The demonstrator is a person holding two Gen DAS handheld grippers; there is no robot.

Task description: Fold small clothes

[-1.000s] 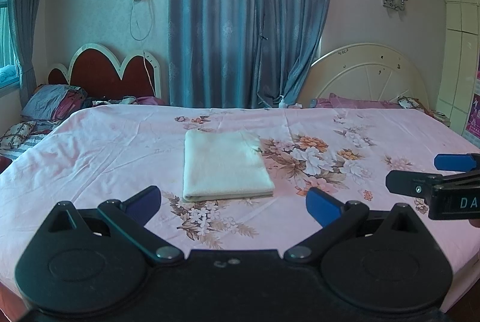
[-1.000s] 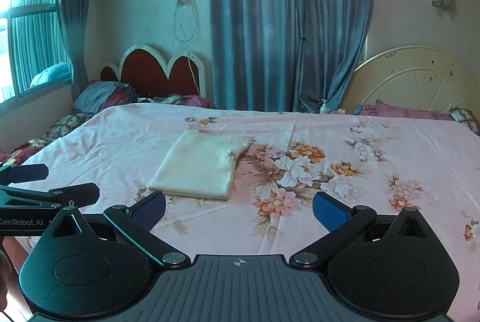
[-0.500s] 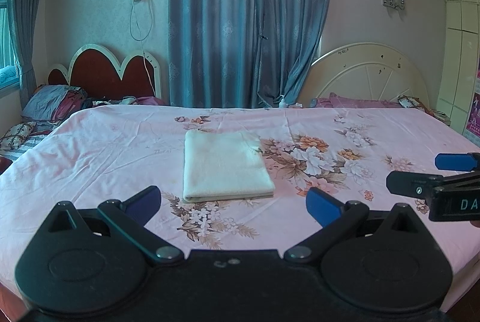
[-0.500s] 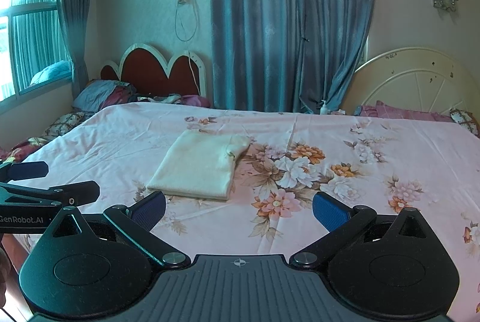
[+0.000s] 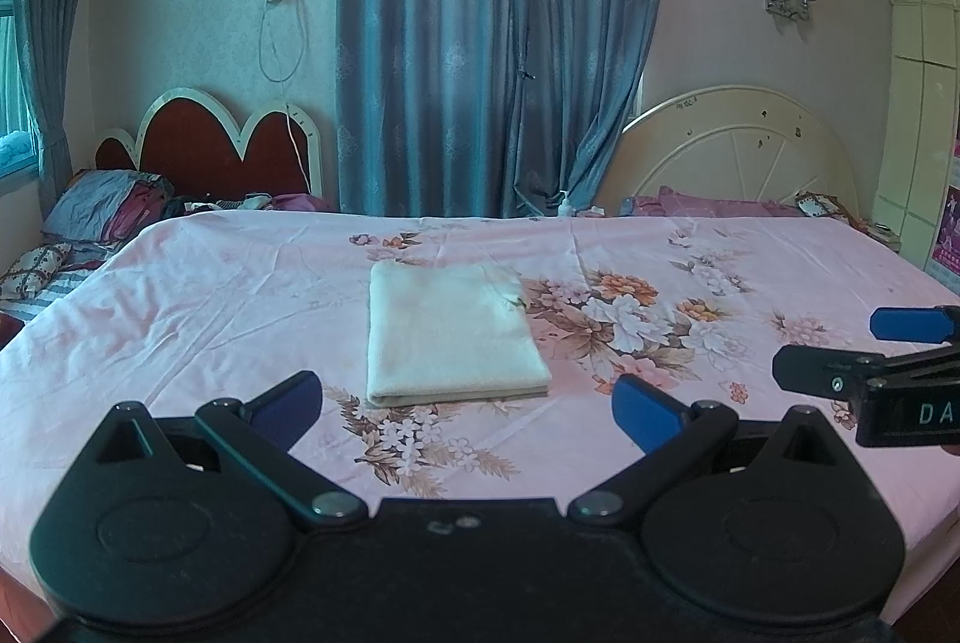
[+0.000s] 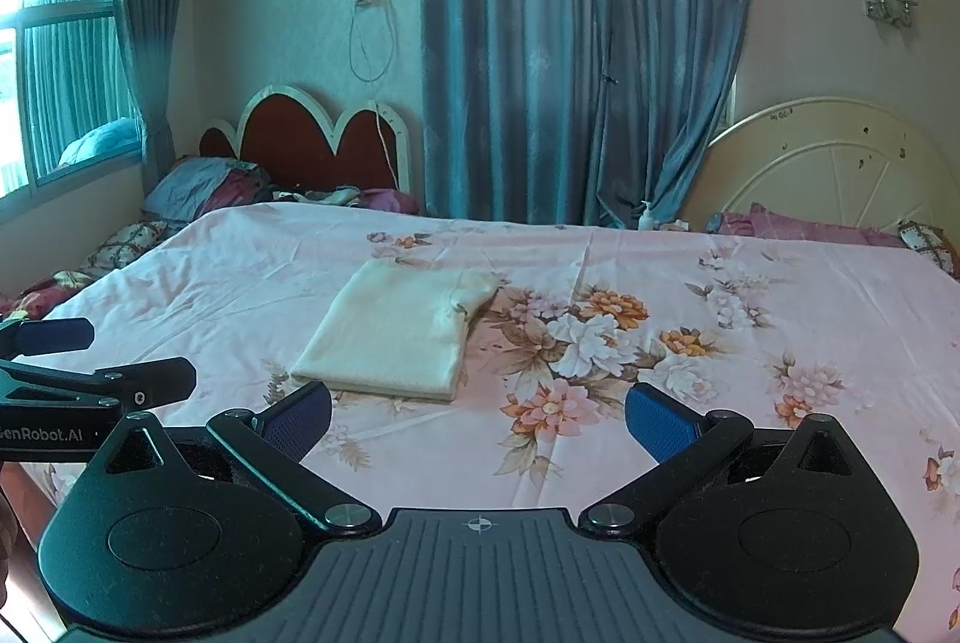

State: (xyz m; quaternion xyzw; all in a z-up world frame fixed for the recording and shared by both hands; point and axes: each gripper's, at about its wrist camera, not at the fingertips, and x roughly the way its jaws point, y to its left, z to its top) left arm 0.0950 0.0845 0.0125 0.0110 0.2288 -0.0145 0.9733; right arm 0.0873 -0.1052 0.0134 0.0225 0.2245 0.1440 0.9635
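The left gripper (image 5: pixel 467 412) was held level with its jaws spread wide, the blue pads (image 5: pixel 645 412) angled outward and nothing between them. The right gripper (image 6: pixel 478 418) sat in the same pose, jaws equally wide and empty, its ribbed blue pads (image 6: pixel 660 427) facing inward. The two were side by side and apart: each showed at the edge of the other's view, the right one (image 5: pixel 864 352) entering from the right, the left one (image 6: pixel 96 361) from the left, both with fingers parted.

Black tongs (image 5: pixel 467 410) carry ribbed blue pads (image 6: pixel 660 427).
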